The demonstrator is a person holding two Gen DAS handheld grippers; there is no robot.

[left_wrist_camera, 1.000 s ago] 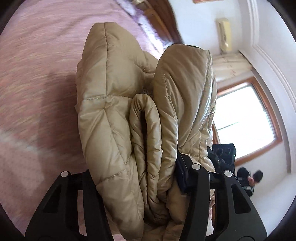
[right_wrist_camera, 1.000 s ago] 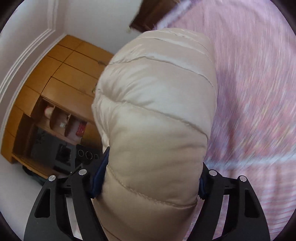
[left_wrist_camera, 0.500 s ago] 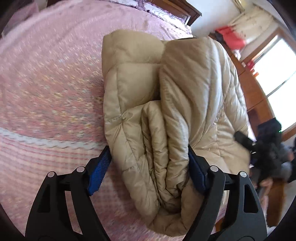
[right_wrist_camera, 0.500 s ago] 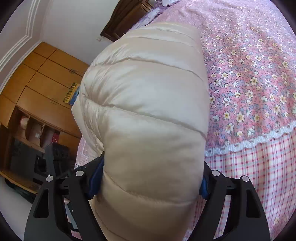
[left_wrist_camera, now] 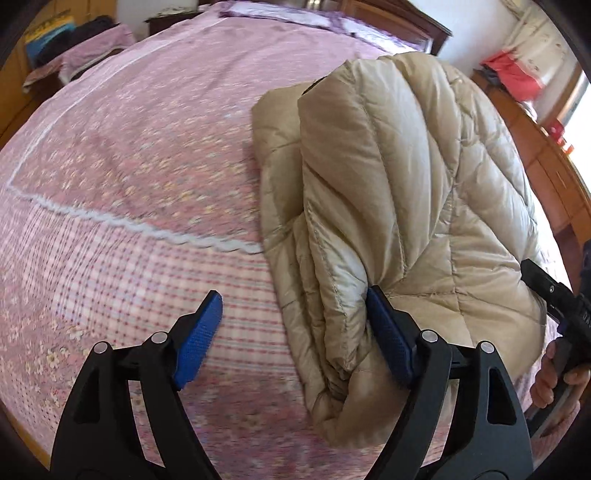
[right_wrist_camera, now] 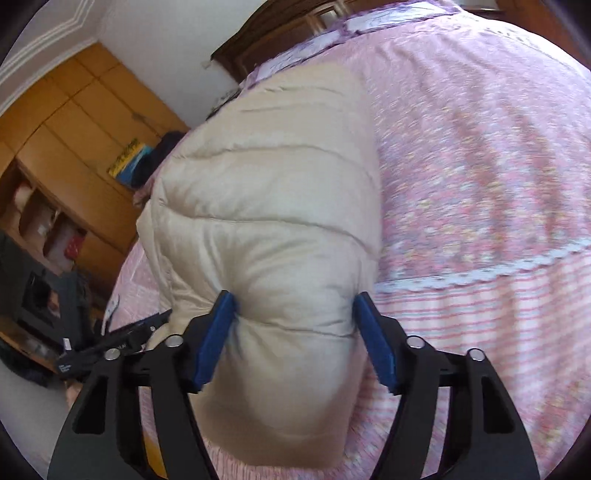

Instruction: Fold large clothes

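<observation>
The puffy tan coat [left_wrist_camera: 399, 192] lies folded up in a thick bundle on the bed [left_wrist_camera: 129, 155]. It sits close to the near edge of the bed, in front of the white wavy trim [left_wrist_camera: 147, 230] that runs across the pink flowery cover. Past that trim the cover has pink checks and stripes.

The left gripper [left_wrist_camera: 291, 325] is spread wide. Its jaws have just been opening. One blue pad [left_wrist_camera: 388, 339] rests against the near end of the coat's fold, but the other pad [left_wrist_camera: 199, 339] stands well apart from the coat, over the bare striped cover. So nothing is squeezed between them (the coat just lies there by itself).

The right gripper [right_wrist_camera: 295, 336] has its two blue pads on both sides of a fat, puffy roll of the coat [right_wrist_camera: 266, 229]. The pads [right_wrist_camera: 216, 338] press into the soft cloth and make little dents in it. Its jaws have just been closing a bit, and the coat is pinched between them.

In the left wrist view, a hand [left_wrist_camera: 554, 373] holds the black handle of the other tool at the right side.

Behind the bed stand a dark wooden headboard [right_wrist_camera: 266, 33] and tall yellow-brown cupboards [right_wrist_camera: 74, 147] by the wall.
</observation>
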